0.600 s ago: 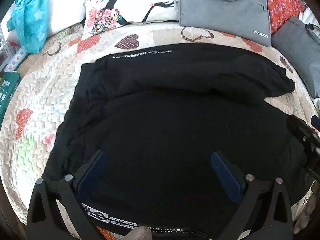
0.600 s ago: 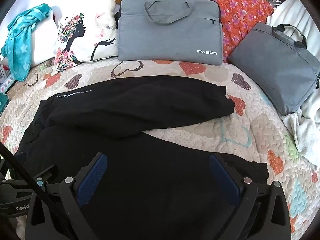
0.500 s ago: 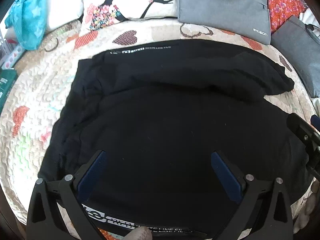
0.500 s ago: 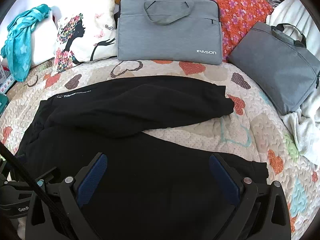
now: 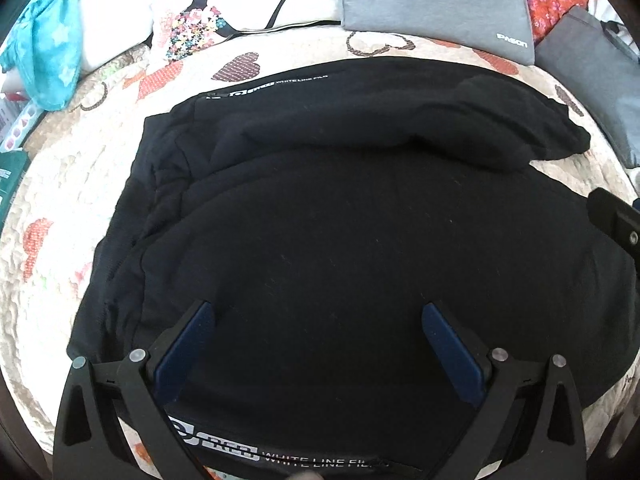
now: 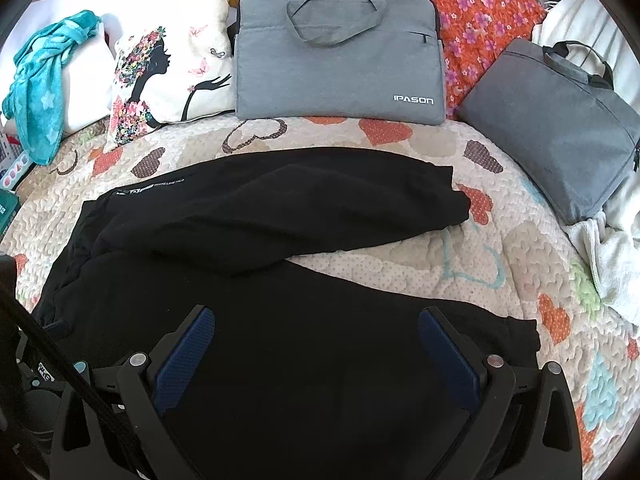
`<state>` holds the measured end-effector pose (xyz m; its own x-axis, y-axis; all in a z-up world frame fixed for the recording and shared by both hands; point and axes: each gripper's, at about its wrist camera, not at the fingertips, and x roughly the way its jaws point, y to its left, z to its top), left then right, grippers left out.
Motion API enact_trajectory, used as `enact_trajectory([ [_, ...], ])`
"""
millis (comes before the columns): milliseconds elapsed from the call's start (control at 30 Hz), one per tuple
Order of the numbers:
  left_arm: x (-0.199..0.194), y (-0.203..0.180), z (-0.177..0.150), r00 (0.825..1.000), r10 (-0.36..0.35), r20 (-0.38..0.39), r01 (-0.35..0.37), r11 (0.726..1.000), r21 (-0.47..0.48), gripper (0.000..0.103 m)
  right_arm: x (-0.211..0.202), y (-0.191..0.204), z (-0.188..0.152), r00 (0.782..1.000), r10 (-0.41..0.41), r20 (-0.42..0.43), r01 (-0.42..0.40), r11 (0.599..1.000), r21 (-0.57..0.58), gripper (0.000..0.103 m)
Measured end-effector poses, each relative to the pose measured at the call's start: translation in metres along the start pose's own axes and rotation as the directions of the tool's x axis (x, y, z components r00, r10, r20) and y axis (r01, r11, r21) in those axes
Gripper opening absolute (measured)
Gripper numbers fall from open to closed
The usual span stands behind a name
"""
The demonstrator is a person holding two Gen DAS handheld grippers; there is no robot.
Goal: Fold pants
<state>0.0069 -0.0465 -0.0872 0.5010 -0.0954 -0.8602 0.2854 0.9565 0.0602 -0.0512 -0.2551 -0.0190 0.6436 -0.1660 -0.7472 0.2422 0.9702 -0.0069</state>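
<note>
Black pants (image 5: 340, 232) lie spread on a heart-patterned quilt (image 5: 72, 184), waist to the left, both legs running right. The far leg (image 6: 280, 208) ends in a cuff near the middle; the near leg (image 6: 320, 340) ends at the right. White lettering shows on the far leg (image 5: 272, 84) and on the near edge (image 5: 304, 458). My left gripper (image 5: 316, 340) is open above the near leg close to the waist. My right gripper (image 6: 316, 340) is open above the near leg, short of its cuff (image 6: 520, 336). Neither holds cloth.
At the back stand a silhouette pillow (image 6: 168, 80), a grey IPASON bag (image 6: 340, 52), a second grey bag (image 6: 560, 128) at the right and a red flowered cushion (image 6: 480, 12). A teal cloth (image 6: 40, 80) hangs far left. A white towel (image 6: 608, 264) lies right.
The left gripper has moved a little forward and down over the pants, so they fill more of its view. The right gripper has hardly moved. Both stay open.
</note>
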Motion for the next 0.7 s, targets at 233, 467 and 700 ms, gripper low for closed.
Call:
enact_trajectory([
  [233, -0.002, 0.005, -0.004, 0.998, -0.056, -0.028, 0.057, 0.998, 0.021, 0.100, 0.002, 0.000, -0.001, 1.000, -0.004, -0.003, 0.004, 1.000, -0.001, 0.103],
  [467, -0.054, 0.043, 0.019, 0.959, -0.265, 0.104, 0.269, 0.963, -0.028, 0.028, 0.003, -0.003, -0.001, 1.000, 0.004, -0.001, -0.004, 1.000, 0.003, 0.103],
  [700, -0.010, 0.148, 0.097, 0.991, -0.122, 0.062, 0.132, 0.973, -0.190, 0.037, 0.005, -0.013, 0.005, 0.998, 0.030, -0.059, -0.027, 0.998, 0.052, 0.103],
])
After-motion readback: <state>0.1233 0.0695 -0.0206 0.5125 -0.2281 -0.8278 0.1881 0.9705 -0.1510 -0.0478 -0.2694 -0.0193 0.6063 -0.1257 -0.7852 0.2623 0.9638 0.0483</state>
